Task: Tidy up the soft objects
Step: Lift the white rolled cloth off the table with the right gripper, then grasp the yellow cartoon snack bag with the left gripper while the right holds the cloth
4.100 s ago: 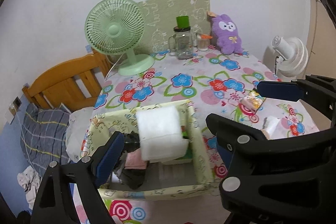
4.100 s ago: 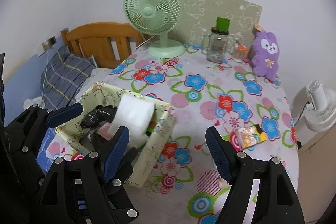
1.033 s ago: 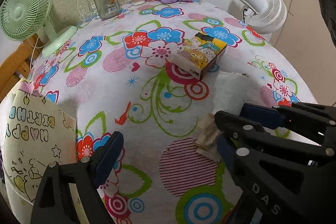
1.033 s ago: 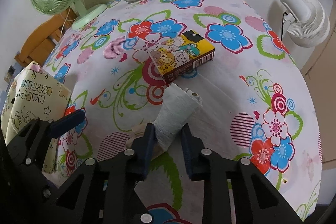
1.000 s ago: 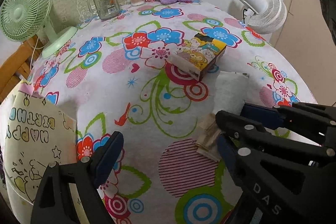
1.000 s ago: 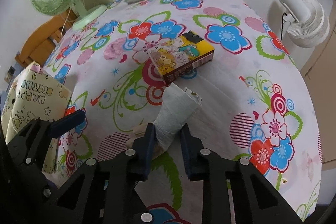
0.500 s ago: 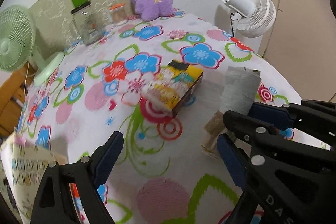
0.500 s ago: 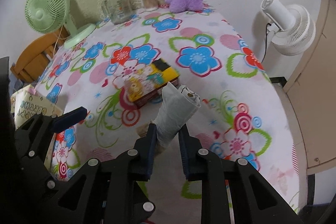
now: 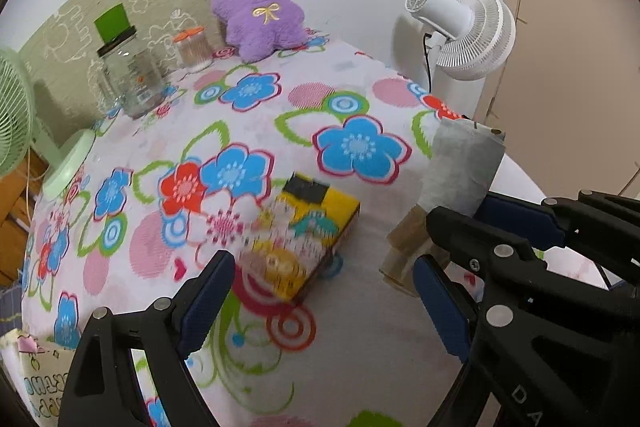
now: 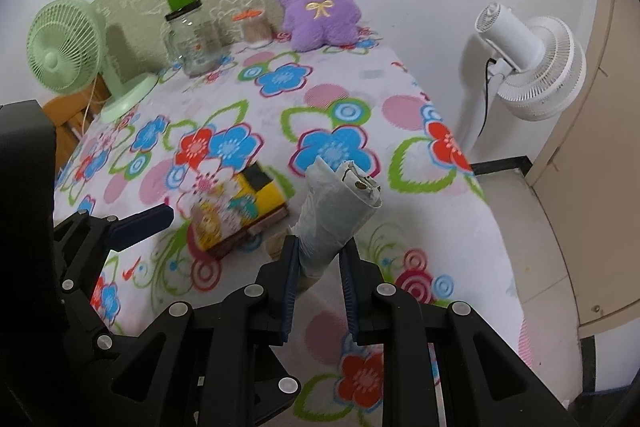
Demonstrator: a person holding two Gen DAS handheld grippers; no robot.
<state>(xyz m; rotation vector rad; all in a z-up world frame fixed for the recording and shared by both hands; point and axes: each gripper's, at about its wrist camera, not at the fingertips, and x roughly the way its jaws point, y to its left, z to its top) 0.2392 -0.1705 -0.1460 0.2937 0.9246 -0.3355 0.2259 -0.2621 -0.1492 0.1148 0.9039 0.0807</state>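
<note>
Right wrist view: the right hand-held gripper [image 10: 318, 267] is raised above the flower-patterned table [image 10: 344, 99], its blue-padded jaws clamped narrowly on a rolled grey cloth [image 10: 334, 217] that tilts up and to the right. The left hand-held gripper [image 9: 320, 301] hovers level beside it with jaws spread wide and nothing between them, above a yellow cartoon-printed box [image 9: 304, 241] lying on the table.
</note>
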